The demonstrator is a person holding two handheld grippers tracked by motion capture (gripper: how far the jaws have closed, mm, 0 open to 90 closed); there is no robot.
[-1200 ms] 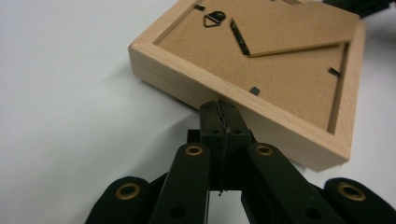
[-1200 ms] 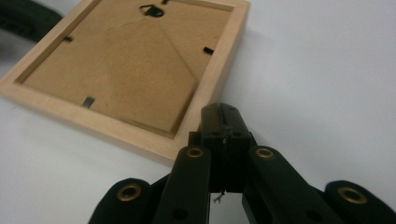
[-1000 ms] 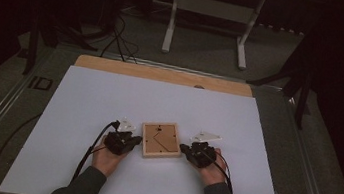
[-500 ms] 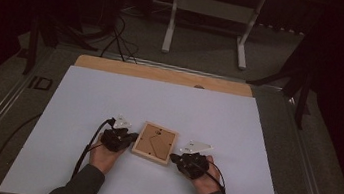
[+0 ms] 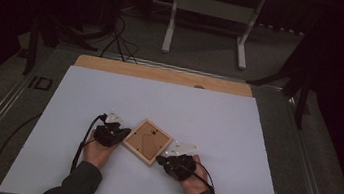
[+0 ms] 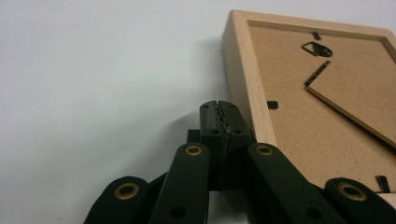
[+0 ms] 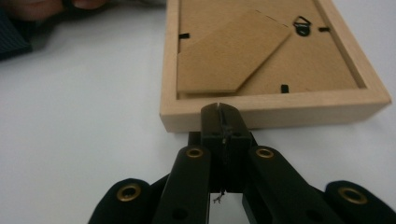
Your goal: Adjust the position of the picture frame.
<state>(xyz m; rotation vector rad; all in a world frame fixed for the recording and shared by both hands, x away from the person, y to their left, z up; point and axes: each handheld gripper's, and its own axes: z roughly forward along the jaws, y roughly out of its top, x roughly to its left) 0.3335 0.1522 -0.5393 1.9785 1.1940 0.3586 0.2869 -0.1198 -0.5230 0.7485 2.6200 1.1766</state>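
A small wooden picture frame (image 5: pixel 147 141) lies back side up on the white sheet, turned at an angle. Its brown backing board (image 6: pixel 327 116) carries a black hanger and a folded stand (image 7: pixel 229 53). My left gripper (image 5: pixel 124 132) is shut with nothing in it, its tip against the frame's left edge (image 6: pixel 240 79). My right gripper (image 5: pixel 161 159) is shut and empty too, its tip pressed to the frame's near edge (image 7: pixel 275 109). In the left gripper view the closed jaws (image 6: pixel 218 108) sit beside the frame's rim. In the right gripper view the closed jaws (image 7: pixel 219 112) meet the rim head-on.
The white sheet (image 5: pixel 236 130) covers a wooden tabletop (image 5: pixel 163 73). A cable (image 5: pixel 85 138) trails from the left gripper. Beyond the table stand a white desk frame (image 5: pixel 208 16) and dark stands on the floor.
The frame has rotated on the sheet, from square to angled. The right hand slid toward the near edge and leftward, and the left hand shifted slightly. Both grippers stayed shut.
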